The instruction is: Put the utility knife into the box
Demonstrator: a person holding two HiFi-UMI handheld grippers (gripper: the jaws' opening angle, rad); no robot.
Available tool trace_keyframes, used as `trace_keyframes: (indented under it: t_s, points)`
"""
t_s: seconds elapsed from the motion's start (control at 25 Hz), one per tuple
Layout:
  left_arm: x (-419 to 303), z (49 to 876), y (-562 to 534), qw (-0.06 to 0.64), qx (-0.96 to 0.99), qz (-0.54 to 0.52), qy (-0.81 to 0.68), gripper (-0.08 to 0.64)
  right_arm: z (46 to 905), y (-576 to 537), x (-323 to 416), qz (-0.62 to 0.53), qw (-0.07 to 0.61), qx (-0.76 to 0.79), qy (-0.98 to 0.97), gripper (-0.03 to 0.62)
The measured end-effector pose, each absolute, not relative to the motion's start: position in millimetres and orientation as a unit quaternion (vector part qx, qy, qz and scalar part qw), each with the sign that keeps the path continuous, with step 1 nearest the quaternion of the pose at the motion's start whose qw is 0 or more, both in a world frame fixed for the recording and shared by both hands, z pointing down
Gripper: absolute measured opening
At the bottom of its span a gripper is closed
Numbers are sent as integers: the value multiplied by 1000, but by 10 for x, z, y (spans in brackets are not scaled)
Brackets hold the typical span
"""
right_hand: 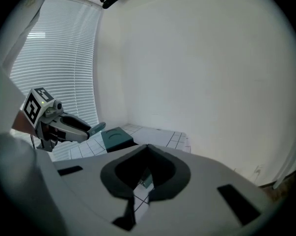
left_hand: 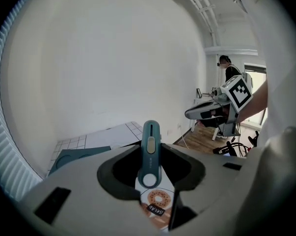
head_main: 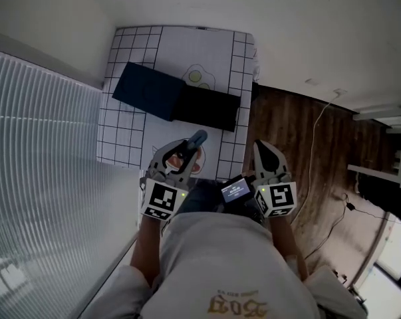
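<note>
Where the left tongs (left_hand: 150, 150) pinch it, the teal utility knife (left_hand: 151, 146) stands up between the two pads. Its slider end sticks out past their tips. The knife is in the air over the near edge of the bench (head_main: 233, 65). It is well apart from the dark blue box (head_main: 149, 90), which lies further back on the checked cloth and touches a black flat piece (head_main: 207, 107). Both forearms reach forward from the body, side by side, with the marker cubes turned up to the head camera. The left tongs point forward and somewhat down. The right tongs (right_hand: 148, 149) are pressed together with nothing between them, near the right corner of the bench.
</note>
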State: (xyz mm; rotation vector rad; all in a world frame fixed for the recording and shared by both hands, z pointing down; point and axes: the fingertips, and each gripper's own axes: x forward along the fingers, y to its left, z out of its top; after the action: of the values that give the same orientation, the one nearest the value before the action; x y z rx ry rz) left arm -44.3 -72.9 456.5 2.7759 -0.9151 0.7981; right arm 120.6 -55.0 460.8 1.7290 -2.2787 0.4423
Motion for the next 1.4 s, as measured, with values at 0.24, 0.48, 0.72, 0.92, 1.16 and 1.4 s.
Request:
trace_keyframes:
  t_s: [0.24,0.48,0.72,0.92,1.16,1.4]
  points:
    - [-431,4408,-717,36,913,263,-311,137,4462,-590,1243,136,106,594,-786,8]
    - [-448,4280,-714,23,907,258,-331,137,4383,-590,1240,126,97,589,-792,8]
    - [-407,4217,-641,14,902,256,-347,137,4319,-517,1312,116,91,585,-797,8]
    - [-354,4283,-562,8,899,263,-349,137,4338,-454,1349,116,92,581,-800,8]
    - [-291,4299,-666,7,900,270,-341,137,4311,-533,1381,114,91,584,-799,8]
    - [-234,4398,-945,0,907,279,-315,137,4385,-718,1394,120,102,593,-789,8]
